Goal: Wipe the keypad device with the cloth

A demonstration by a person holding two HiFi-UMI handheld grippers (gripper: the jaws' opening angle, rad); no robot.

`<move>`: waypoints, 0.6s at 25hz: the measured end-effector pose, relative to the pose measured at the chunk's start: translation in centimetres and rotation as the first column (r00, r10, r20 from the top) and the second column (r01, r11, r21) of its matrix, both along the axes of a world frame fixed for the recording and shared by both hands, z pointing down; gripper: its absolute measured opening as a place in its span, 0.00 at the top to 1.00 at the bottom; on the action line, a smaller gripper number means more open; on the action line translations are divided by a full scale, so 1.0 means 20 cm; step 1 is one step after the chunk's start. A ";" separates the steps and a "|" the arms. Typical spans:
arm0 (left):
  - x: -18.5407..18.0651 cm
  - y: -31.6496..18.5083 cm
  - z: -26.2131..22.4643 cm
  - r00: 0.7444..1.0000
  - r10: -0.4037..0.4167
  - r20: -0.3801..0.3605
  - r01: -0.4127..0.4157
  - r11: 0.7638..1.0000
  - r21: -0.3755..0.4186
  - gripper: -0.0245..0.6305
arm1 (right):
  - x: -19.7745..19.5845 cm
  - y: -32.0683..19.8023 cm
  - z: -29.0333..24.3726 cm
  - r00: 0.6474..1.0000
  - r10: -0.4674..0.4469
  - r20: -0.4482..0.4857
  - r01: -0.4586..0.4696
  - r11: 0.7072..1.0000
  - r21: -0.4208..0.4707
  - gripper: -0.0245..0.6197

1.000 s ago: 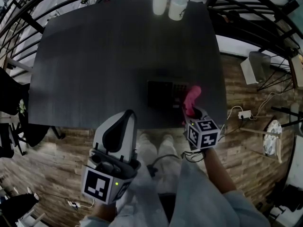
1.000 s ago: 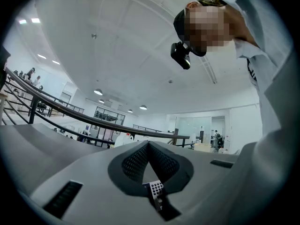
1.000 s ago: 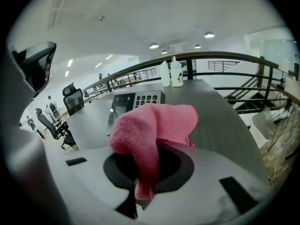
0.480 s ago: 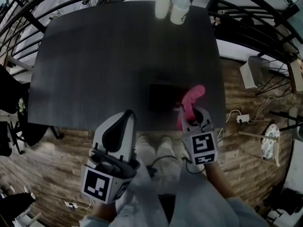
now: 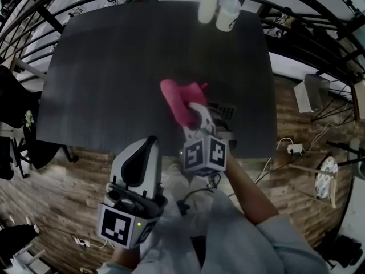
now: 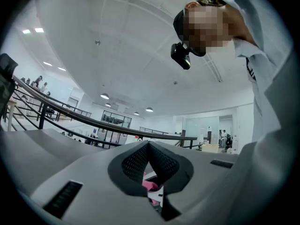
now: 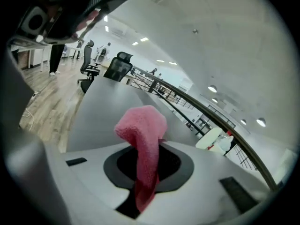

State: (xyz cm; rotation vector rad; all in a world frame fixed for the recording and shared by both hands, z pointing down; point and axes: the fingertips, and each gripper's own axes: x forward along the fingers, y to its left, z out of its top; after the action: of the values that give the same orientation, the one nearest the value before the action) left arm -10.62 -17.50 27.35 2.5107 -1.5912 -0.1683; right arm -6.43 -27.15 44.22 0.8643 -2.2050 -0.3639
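The pink cloth (image 5: 178, 101) is clamped in my right gripper (image 5: 194, 112), which hangs over the dark table (image 5: 114, 67) near its front edge. In the right gripper view the pink cloth (image 7: 143, 135) stands up out of the shut jaws of the right gripper (image 7: 147, 157) and folds over at the top. The dark keypad device (image 5: 223, 112) lies just right of that gripper, partly hidden by it. My left gripper (image 5: 149, 145) is held low in front of the table edge, its jaws together on nothing. In its own view the left gripper (image 6: 149, 146) points upward at the ceiling.
Two pale bottles (image 5: 219, 8) stand at the table's far edge, also seen as bottles (image 7: 215, 139) in the right gripper view. A black railing (image 5: 319, 33) curves round the table. Wooden floor (image 5: 296, 170) with cables lies at the right. The person's lap is below the grippers.
My right gripper has swung left and away from me with the cloth, from the device's right side to its left. The left gripper has stayed put.
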 end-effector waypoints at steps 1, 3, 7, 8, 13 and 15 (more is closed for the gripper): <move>-0.01 0.00 0.00 1.000 -0.006 0.000 0.006 1.000 0.000 0.96 | -0.03 0.02 0.05 1.000 -0.022 -0.008 0.021 0.999 -0.024 0.90; -0.03 0.01 0.01 1.000 -0.014 0.003 0.014 1.000 -0.008 0.96 | -0.07 0.07 0.13 0.999 -0.051 -0.020 0.049 0.996 -0.073 0.90; -0.05 0.01 0.03 1.000 -0.019 0.001 0.019 1.000 -0.019 0.96 | -0.07 0.21 0.29 0.991 -0.105 -0.080 0.093 0.986 -0.140 0.90; -0.05 0.01 0.02 1.000 -0.018 -0.001 0.018 1.000 -0.013 0.96 | -0.05 0.25 0.33 0.988 -0.117 -0.099 0.101 0.983 -0.152 0.90; 0.00 -0.01 0.00 1.000 0.013 -0.018 -0.012 1.000 0.017 0.96 | 0.10 0.39 0.43 0.984 -0.106 -0.146 0.077 0.978 -0.193 0.90; 0.04 -0.01 0.01 0.999 0.033 -0.018 -0.033 0.999 0.004 0.96 | 0.18 0.42 0.45 0.987 -0.080 -0.142 0.048 0.975 -0.219 0.90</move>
State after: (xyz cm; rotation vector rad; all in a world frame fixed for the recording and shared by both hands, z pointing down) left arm -9.84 -17.73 27.56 2.5289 -1.5434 -0.1891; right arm -2.79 -18.75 53.24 0.6293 -2.0898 -0.2087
